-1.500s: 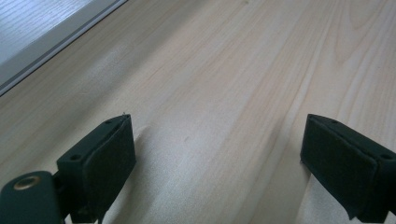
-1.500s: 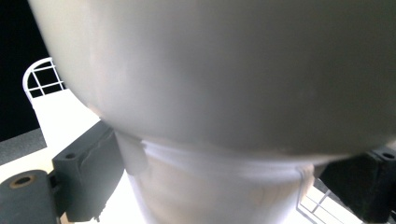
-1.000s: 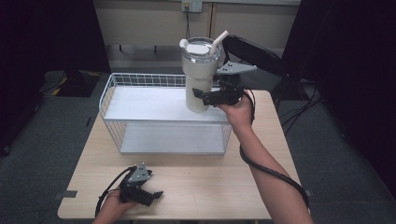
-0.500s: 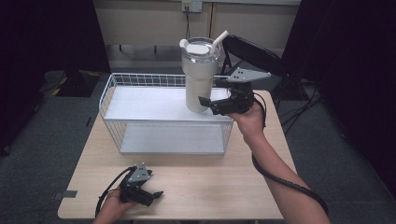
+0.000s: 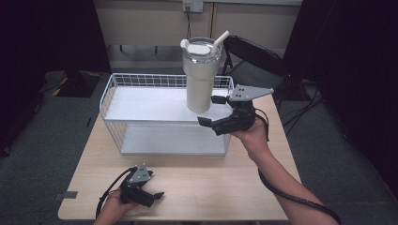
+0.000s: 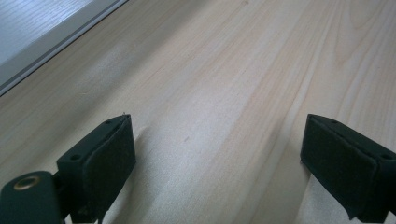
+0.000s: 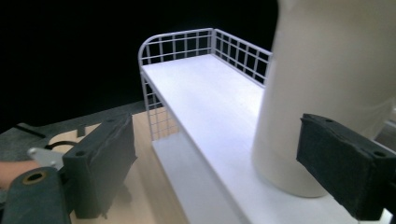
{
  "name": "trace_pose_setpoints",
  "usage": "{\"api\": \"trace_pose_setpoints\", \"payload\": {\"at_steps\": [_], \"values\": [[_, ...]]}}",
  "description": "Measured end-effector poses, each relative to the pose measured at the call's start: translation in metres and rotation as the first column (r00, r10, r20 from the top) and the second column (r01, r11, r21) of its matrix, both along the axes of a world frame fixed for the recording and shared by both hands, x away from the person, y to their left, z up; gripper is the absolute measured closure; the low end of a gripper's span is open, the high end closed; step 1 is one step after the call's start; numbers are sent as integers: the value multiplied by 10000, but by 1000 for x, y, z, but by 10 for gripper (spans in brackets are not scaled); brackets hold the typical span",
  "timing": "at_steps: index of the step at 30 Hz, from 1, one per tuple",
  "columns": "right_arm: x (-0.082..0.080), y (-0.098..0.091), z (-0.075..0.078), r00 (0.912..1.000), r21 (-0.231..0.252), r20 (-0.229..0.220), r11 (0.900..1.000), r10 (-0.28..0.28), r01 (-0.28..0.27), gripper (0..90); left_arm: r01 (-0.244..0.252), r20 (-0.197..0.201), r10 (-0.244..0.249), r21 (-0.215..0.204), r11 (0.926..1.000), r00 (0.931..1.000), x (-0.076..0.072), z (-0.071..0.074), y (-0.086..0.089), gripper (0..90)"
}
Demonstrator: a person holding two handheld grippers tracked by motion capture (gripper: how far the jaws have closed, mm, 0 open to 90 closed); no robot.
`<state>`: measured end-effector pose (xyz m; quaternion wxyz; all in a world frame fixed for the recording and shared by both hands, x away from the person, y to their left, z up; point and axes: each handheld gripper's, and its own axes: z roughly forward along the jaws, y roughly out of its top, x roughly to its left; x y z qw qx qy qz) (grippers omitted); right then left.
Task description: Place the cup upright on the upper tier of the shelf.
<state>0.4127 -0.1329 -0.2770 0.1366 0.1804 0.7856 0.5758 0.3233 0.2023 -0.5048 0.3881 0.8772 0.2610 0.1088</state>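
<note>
A tall cream tumbler (image 5: 200, 82) with a lid and a straw stands upright on the top shelf of a white wire rack (image 5: 141, 104). My right gripper (image 5: 211, 110) hovers just in front of the tumbler's base, open and apart from it, holding nothing. In the right gripper view the tumbler (image 7: 327, 88) rises at the right, behind the right jaw, on the rack's shelf (image 7: 210, 107), and the right gripper (image 7: 215, 163) is wide open. My left gripper (image 5: 153, 197) rests on the table (image 5: 211, 183) at the near left, open. In its own view the left gripper (image 6: 219, 158) has bare wood between its jaws.
The rack has a lower shelf (image 5: 173, 140) and a wire rail around its top. A black folding chair (image 5: 256, 58) stands behind the table's far right corner. The hand with the left gripper (image 7: 42, 156) appears far off in the right gripper view.
My right gripper has drawn back from the tumbler's side toward the near right, and its jaws now stand apart from it. The tumbler stays on the shelf. The left gripper has not moved.
</note>
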Motion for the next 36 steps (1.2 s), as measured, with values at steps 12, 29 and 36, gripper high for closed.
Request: {"api": "trace_pose_setpoints", "payload": {"at_steps": [12,29,36], "values": [[-23,-10,-23,9974,24,-248,9977,676,-675,112,32,-1,-32,62,10000,10000,0,0,0,95],[-51,-28,-113,9862,-781,-1104,9882,1231,-1321,112,32,0,-32,60,10000,10000,0,0,0,95],[-54,-34,-159,9784,-1354,-1752,9816,1099,-1345,113,29,-1,-29,56,10000,10000,0,0,0,95]]}}
